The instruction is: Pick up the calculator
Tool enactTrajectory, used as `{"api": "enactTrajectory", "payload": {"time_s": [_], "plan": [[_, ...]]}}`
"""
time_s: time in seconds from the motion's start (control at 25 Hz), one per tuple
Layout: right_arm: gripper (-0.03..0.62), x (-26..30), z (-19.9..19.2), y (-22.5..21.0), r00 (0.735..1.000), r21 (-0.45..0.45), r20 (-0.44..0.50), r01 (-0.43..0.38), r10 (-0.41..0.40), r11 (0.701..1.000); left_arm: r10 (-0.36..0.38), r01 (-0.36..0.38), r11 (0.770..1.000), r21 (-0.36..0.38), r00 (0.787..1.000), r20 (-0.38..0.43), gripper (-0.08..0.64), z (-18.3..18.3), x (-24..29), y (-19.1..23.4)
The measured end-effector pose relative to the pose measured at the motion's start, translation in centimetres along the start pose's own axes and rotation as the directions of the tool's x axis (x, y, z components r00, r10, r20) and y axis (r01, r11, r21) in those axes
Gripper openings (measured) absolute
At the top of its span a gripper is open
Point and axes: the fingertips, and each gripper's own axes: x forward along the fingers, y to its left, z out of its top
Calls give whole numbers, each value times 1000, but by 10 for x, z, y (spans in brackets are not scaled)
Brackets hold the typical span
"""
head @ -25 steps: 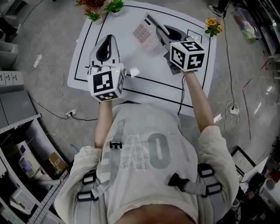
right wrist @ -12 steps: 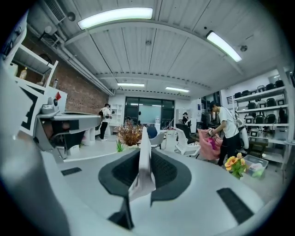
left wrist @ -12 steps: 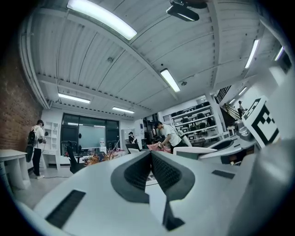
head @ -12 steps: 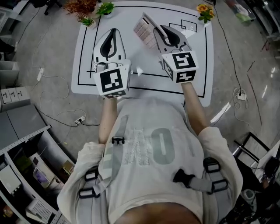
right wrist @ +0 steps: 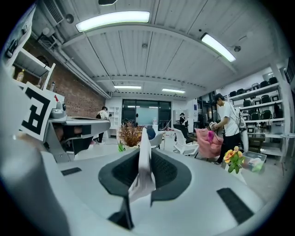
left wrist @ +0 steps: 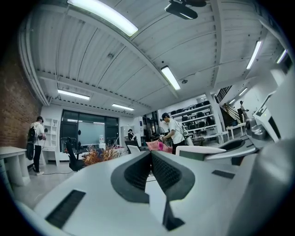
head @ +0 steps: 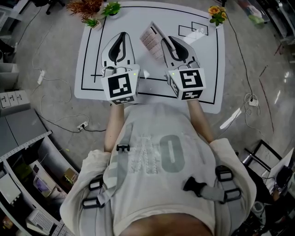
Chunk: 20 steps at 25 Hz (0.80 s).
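The calculator (head: 150, 37), pale pink with rows of keys, hangs tilted above the white table (head: 205, 60), clamped on edge by my right gripper (head: 161, 38). The right gripper view shows it as a thin white slab (right wrist: 143, 171) standing between the dark pads of that gripper (right wrist: 144, 152). My left gripper (head: 121, 35) hovers level to the left of it, shut, with nothing between its jaws. Its pads meet at the tip in the left gripper view (left wrist: 150, 159). Both marker cubes sit close to the person's chest.
Black lines mark the table. Potted plants (head: 90, 10) stand at its far left corner and a yellow flower (head: 214, 11) at the far right. A small white scrap (head: 146, 73) lies between the grippers. Cables and shelves (head: 23, 175) are on the floor around. People (right wrist: 227, 122) stand far off.
Both grippers have drawn back toward the person and closer to each other. The calculator has come along in the right gripper's jaws. The head camera has shifted.
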Motion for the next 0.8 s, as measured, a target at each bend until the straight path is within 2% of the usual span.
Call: {"api": "enactTrajectory", "payload": {"time_s": [0.8], "plan": [[75,-2,-3,5,1000,-1,-16,-10,10,1000,37,-38,999,-14,999,-29,21,-11,-12,13]]}}
